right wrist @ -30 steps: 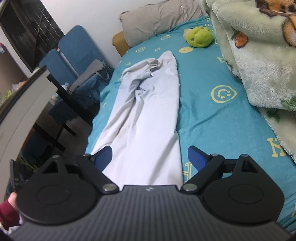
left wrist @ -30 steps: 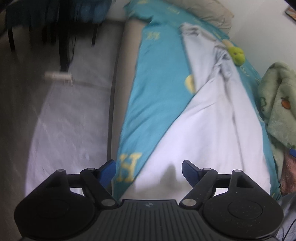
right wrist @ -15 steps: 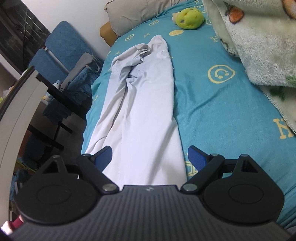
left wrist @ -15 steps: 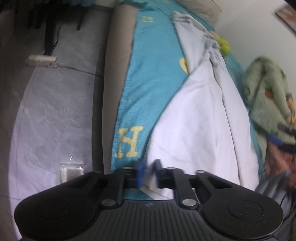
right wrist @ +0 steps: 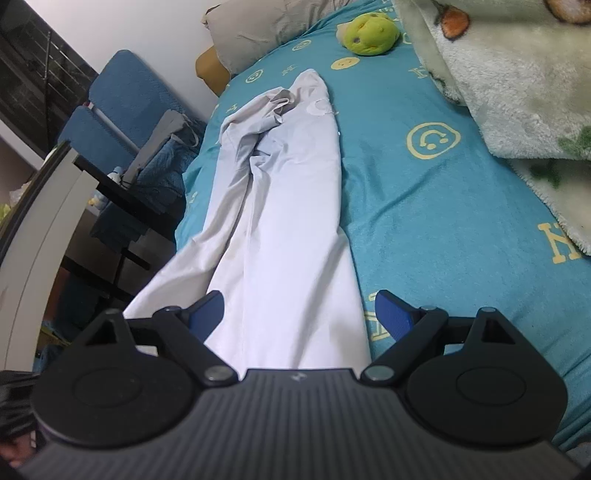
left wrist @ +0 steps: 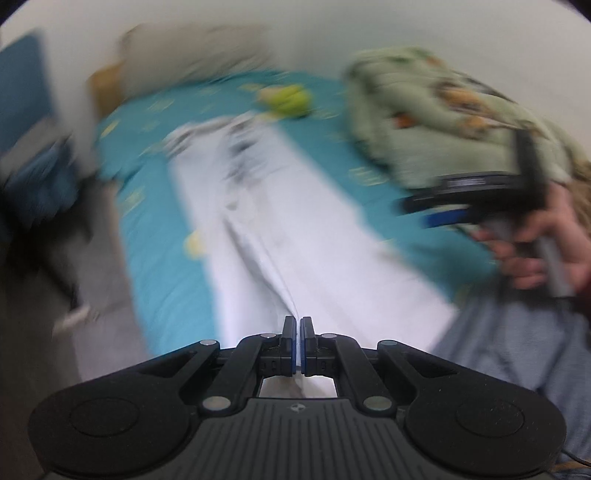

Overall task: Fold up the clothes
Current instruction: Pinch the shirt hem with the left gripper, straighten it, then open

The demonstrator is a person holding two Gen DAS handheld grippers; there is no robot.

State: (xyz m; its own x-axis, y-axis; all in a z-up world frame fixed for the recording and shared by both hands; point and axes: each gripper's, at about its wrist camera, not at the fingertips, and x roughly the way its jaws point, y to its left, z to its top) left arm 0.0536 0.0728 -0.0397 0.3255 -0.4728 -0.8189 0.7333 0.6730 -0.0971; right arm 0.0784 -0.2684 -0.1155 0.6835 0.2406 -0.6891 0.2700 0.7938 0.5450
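two tools work the white trousers (right wrist: 288, 236) on the bed (right wrist: 443, 206): left tool (left wrist: 298, 332) pinched onto the near hem, right tool (right wrist: 299, 314) spread wide, empty, hovering above.

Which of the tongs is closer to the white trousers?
Left. The left tongs are shut on the white trousers, pinching a fold. The right tongs are open just above the near end, not gripping.

Bedsheet (right wrist: 424, 206) is bright teal with yellow smiley faces and letters all over. The garment (right wrist: 288, 236) down the middle is plain pale white-grey. Upper right there's a cream-and-green fleece blanket (right wrist: 517, 81) with orange bits, and a lime-green plush (right wrist: 369, 31) up top. Blue chairs (right wrist: 122, 99) upper left.
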